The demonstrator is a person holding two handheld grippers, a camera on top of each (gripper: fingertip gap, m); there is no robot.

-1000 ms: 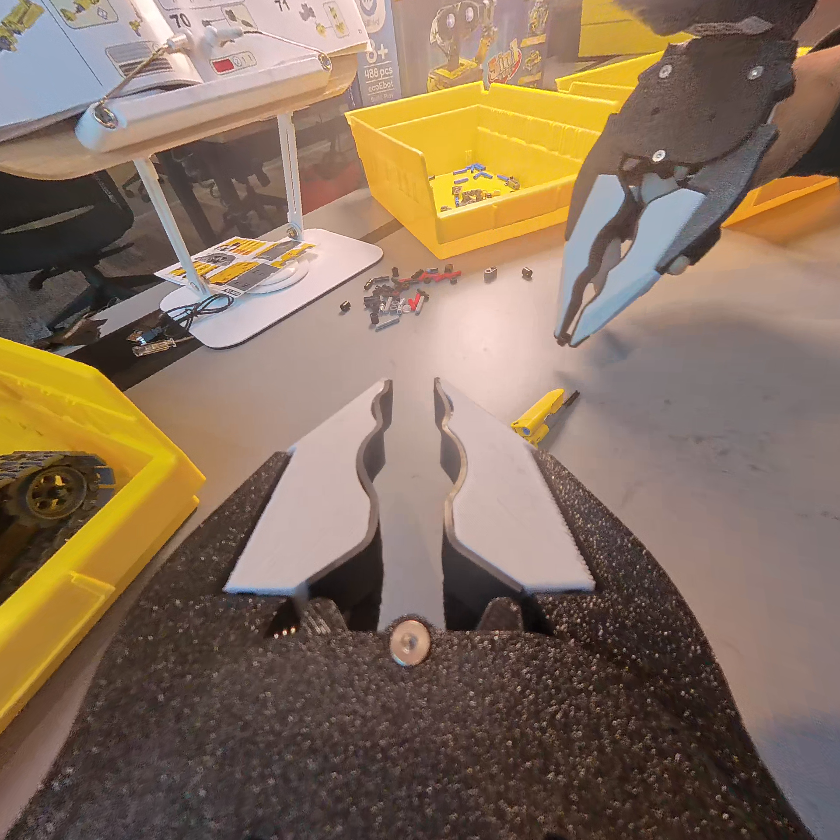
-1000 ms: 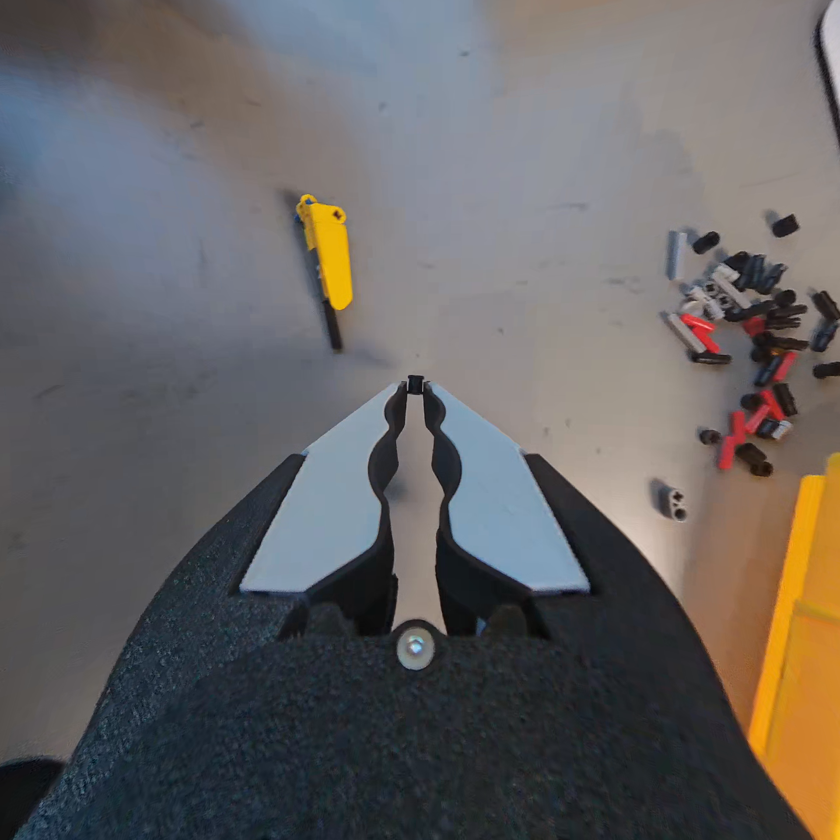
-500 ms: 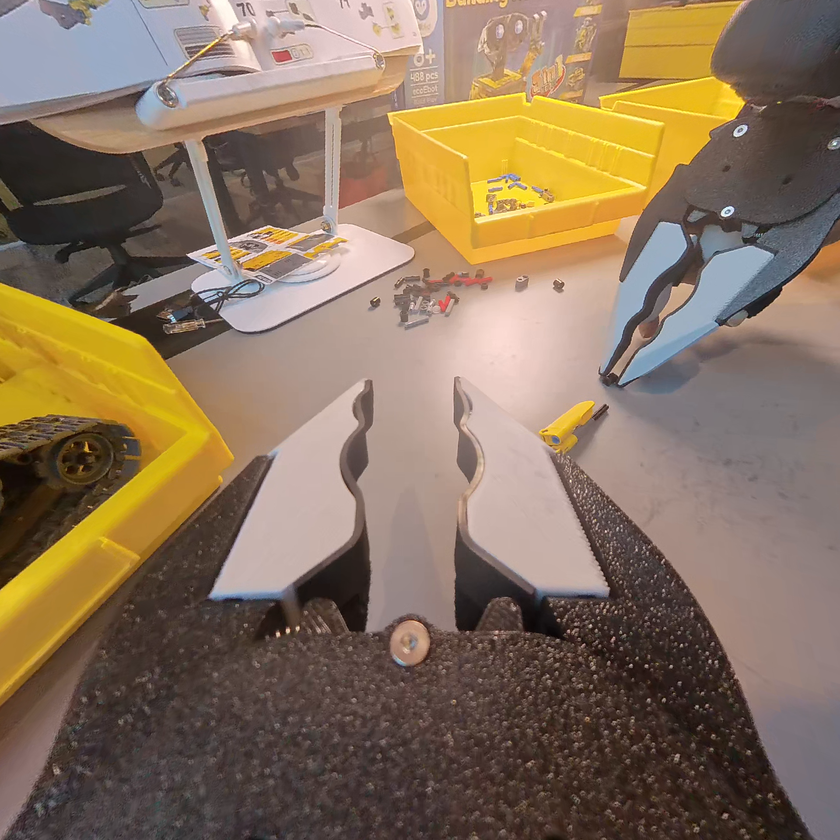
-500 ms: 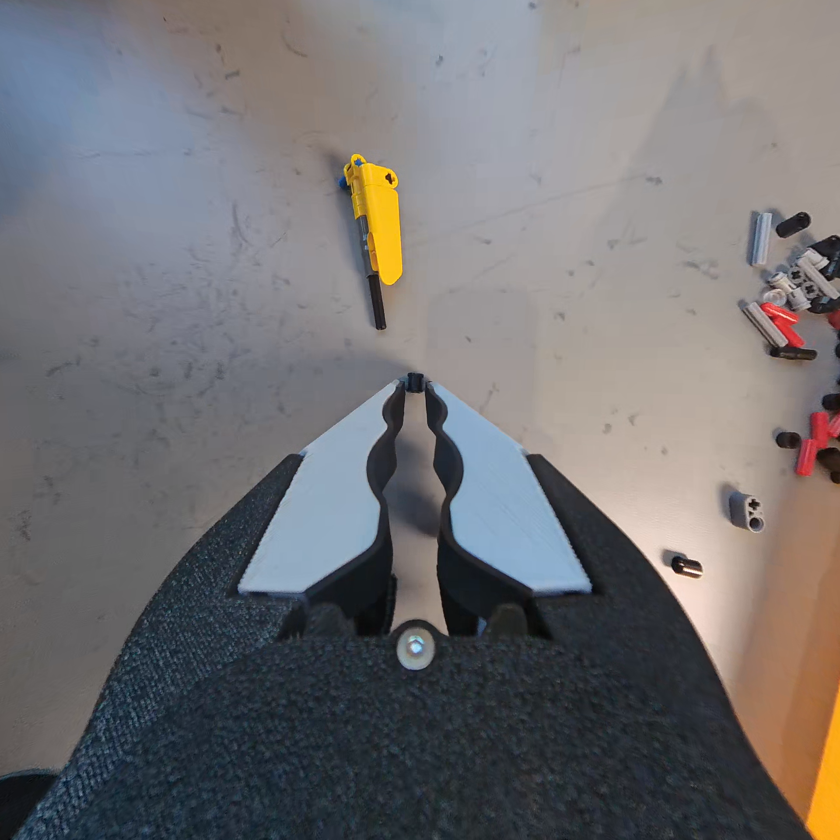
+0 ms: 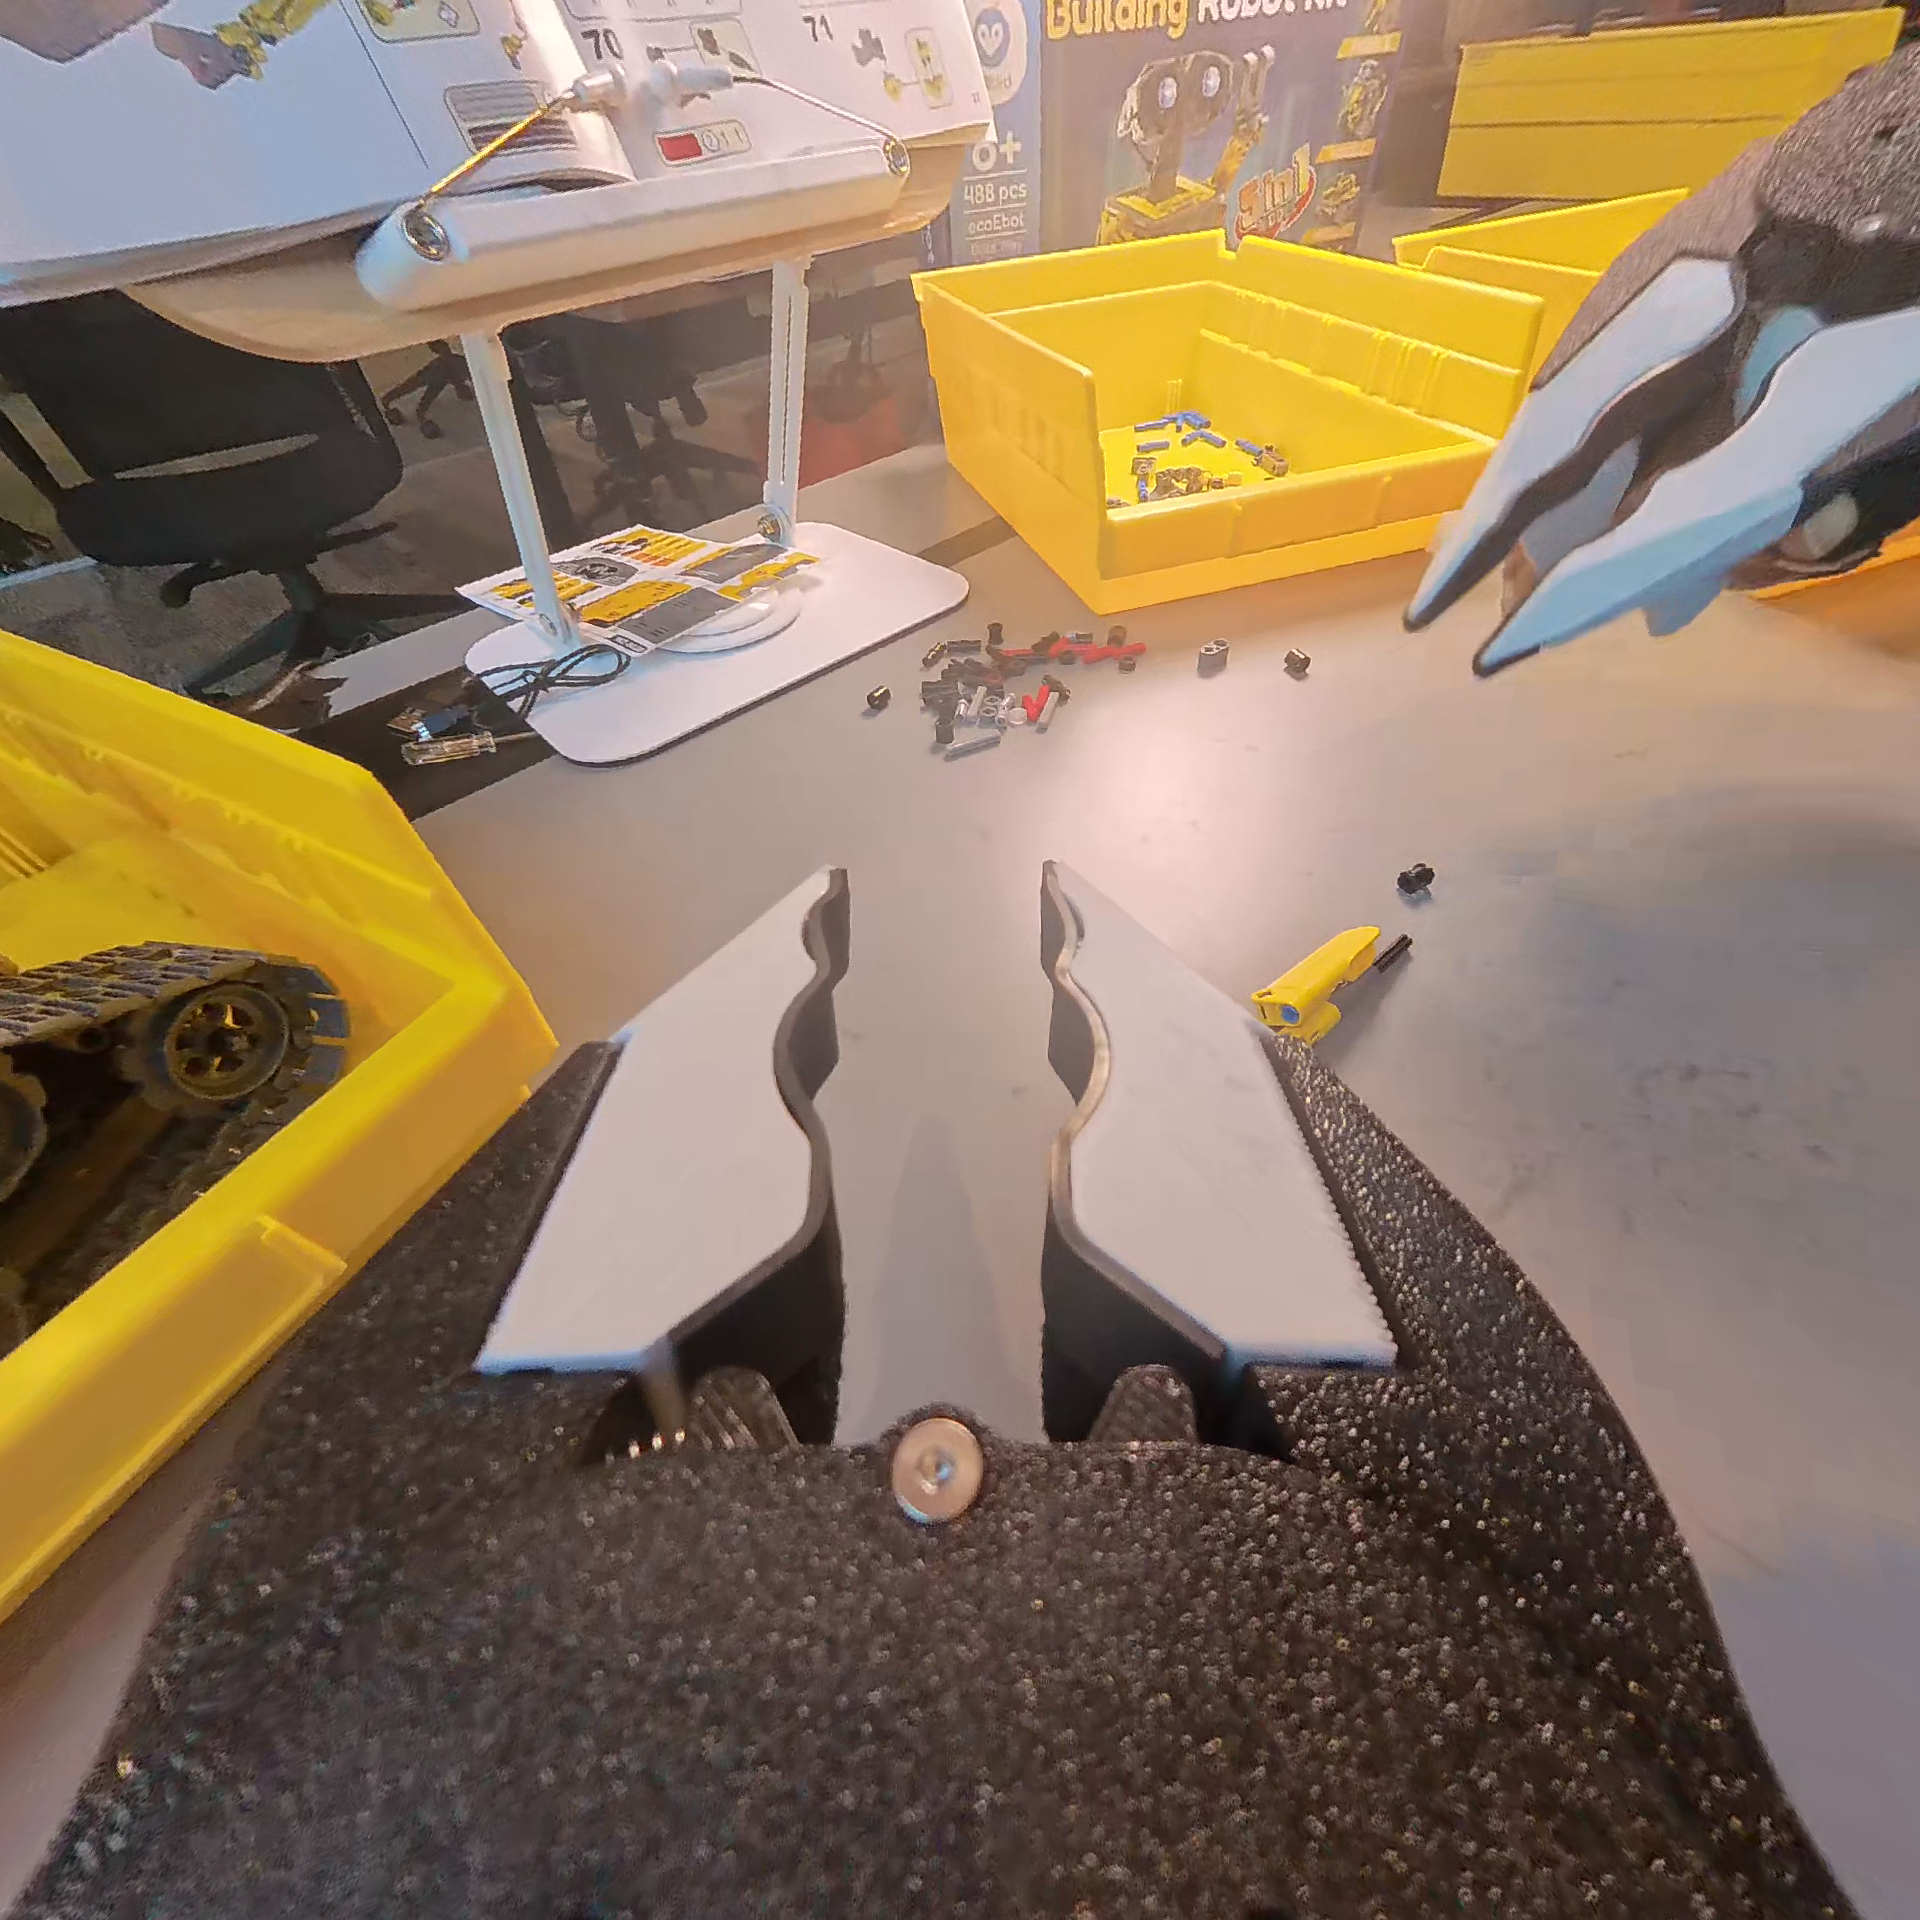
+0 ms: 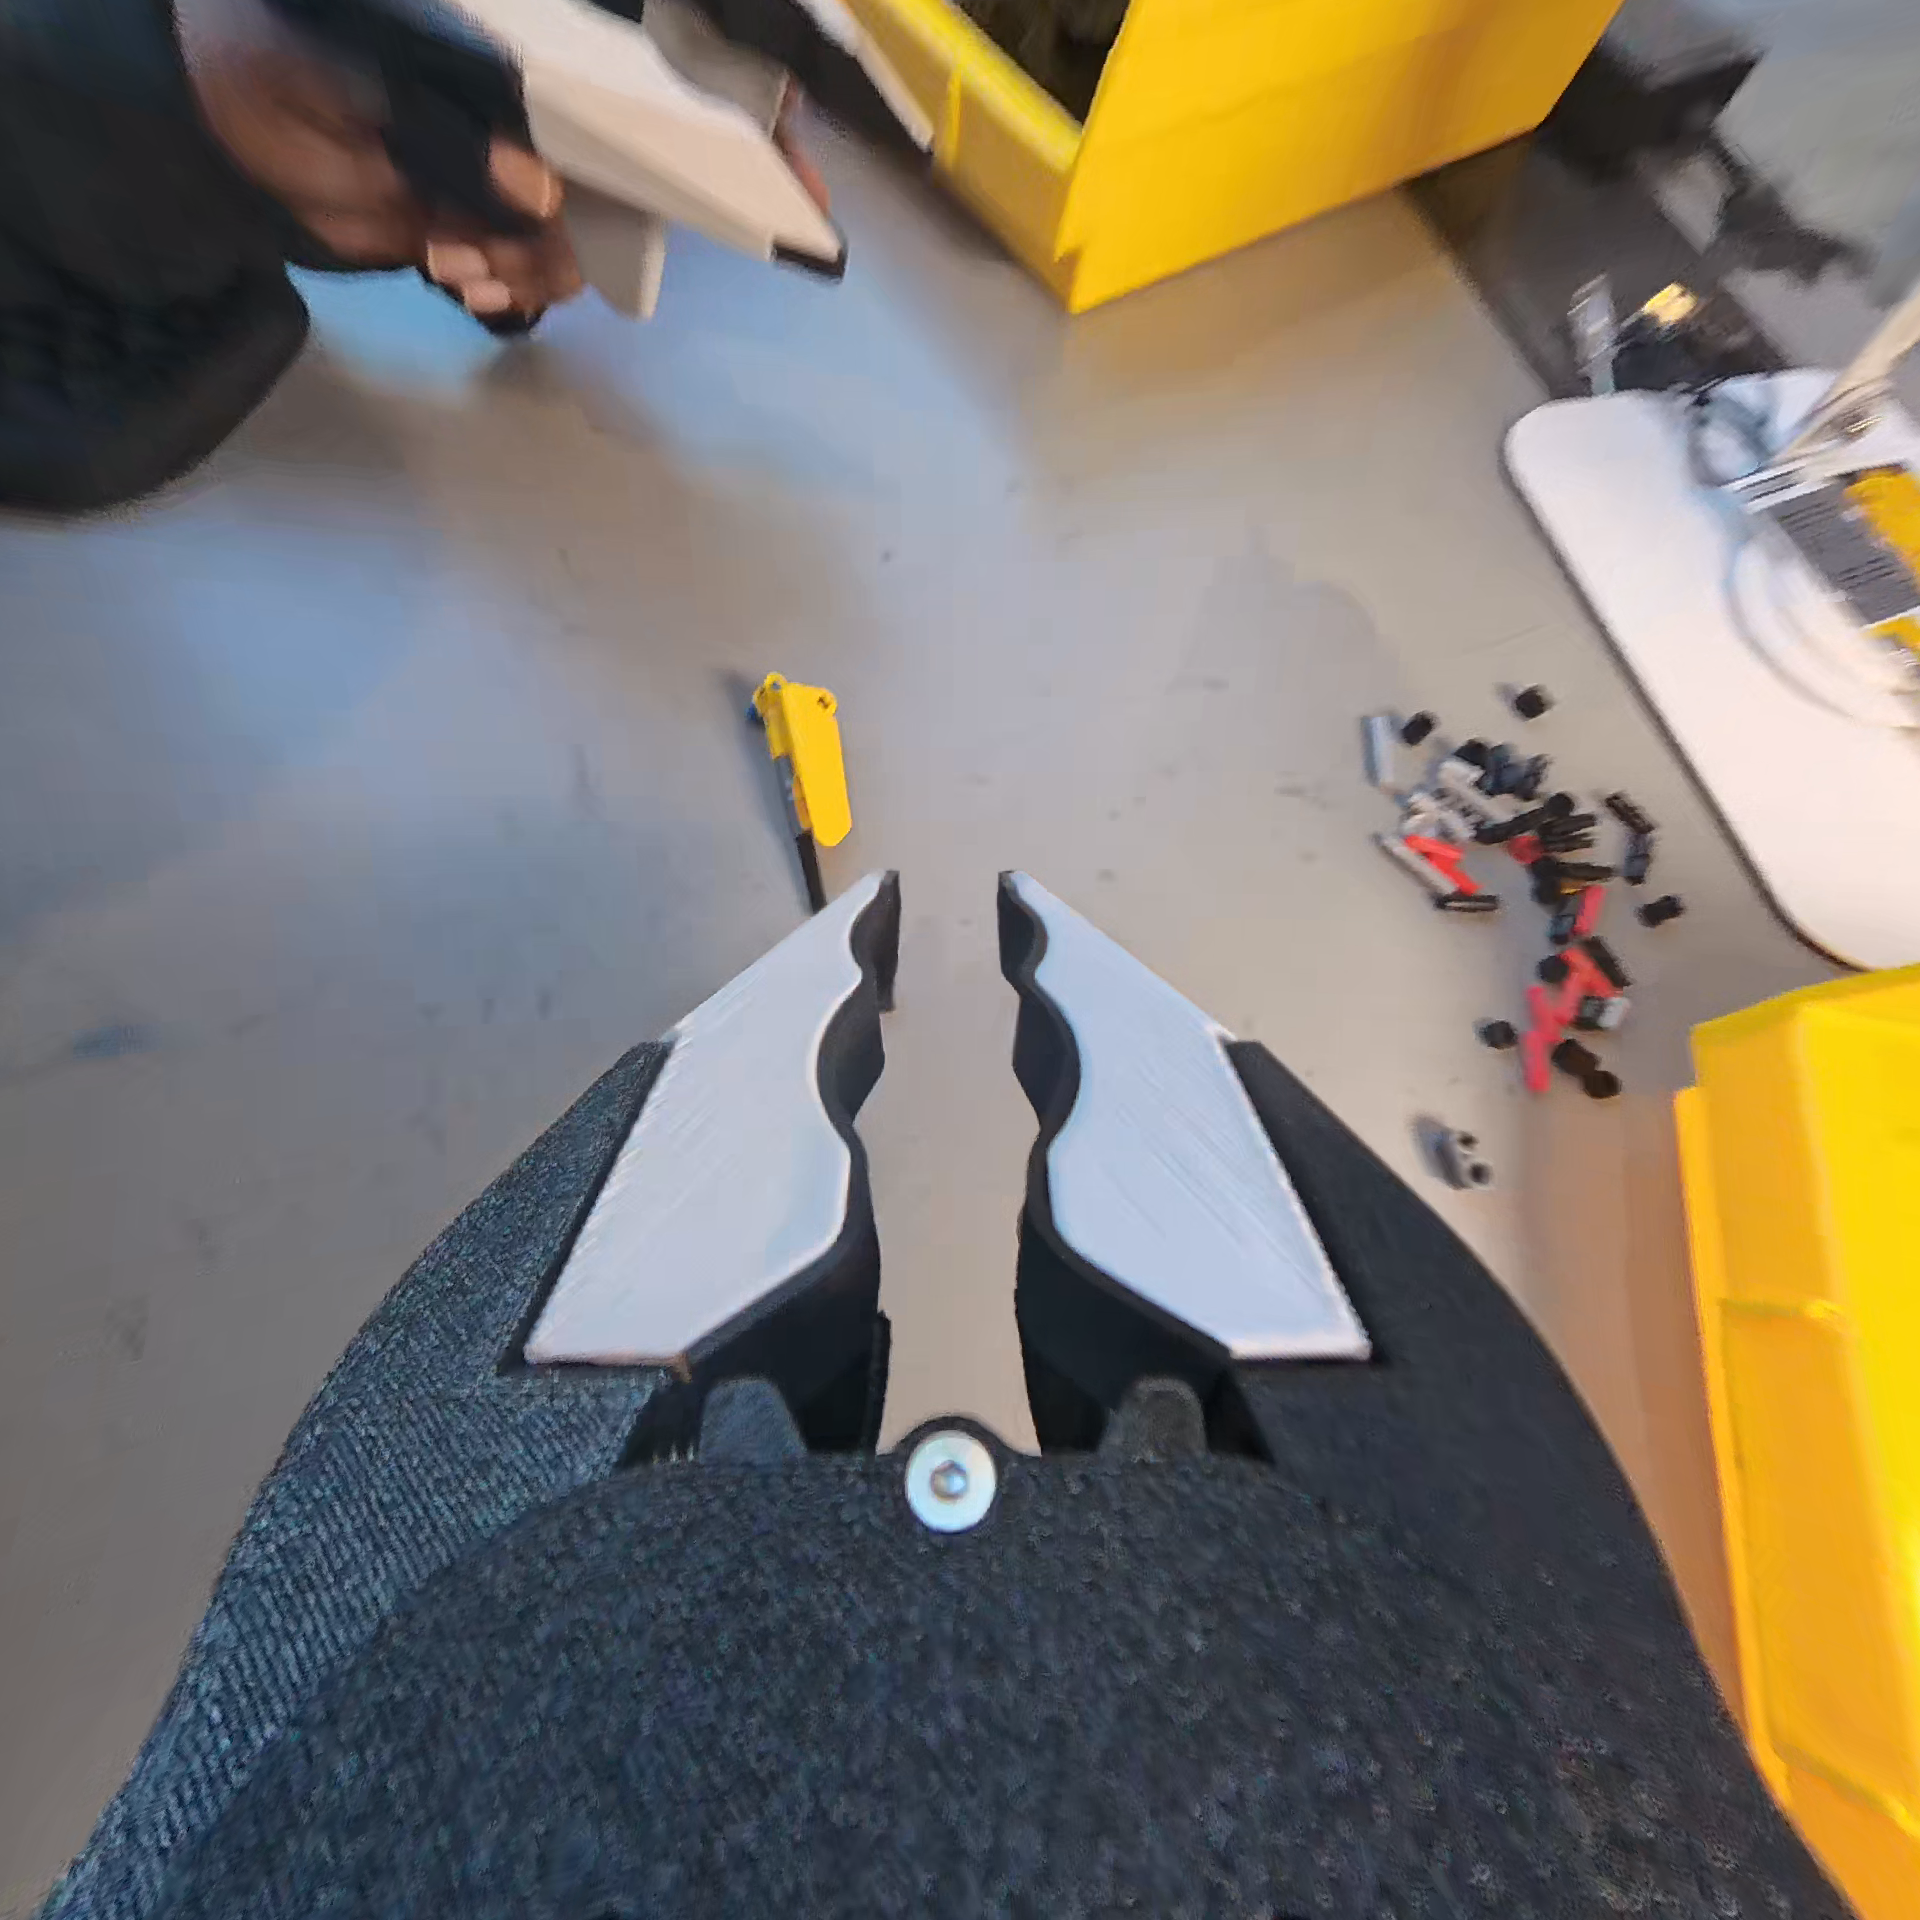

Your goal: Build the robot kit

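Since a second ago my right gripper (image 6: 948,883) has let go of the small black peg (image 5: 1414,879) it pinched at its tips; its fingers now stand parted with nothing between them, and the peg lies on the grey counter (image 5: 1558,1195). My left gripper (image 5: 940,873) has spread wider too; its fingers are well apart and empty, hovering over bare counter.

The black peg rests just beyond the yellow piece with a black pin (image 5: 1317,975), which lies right of my left gripper's right finger. In the right wrist view that same yellow piece (image 6: 808,758) lies just past my right gripper's left fingertip, near the middle of the counter.

Farther toward the back edge, a scatter of black, grey and red small parts (image 5: 1003,686) sits beside the white base of a stand (image 5: 831,634) carrying an open instruction booklet. Behind the scatter is a yellow bin (image 5: 1039,436) with a few blue bits inside. At the left edge, another yellow bin (image 5: 312,1247) holds a tracked wheel assembly (image 5: 208,1023).

The right wrist view is blurred.
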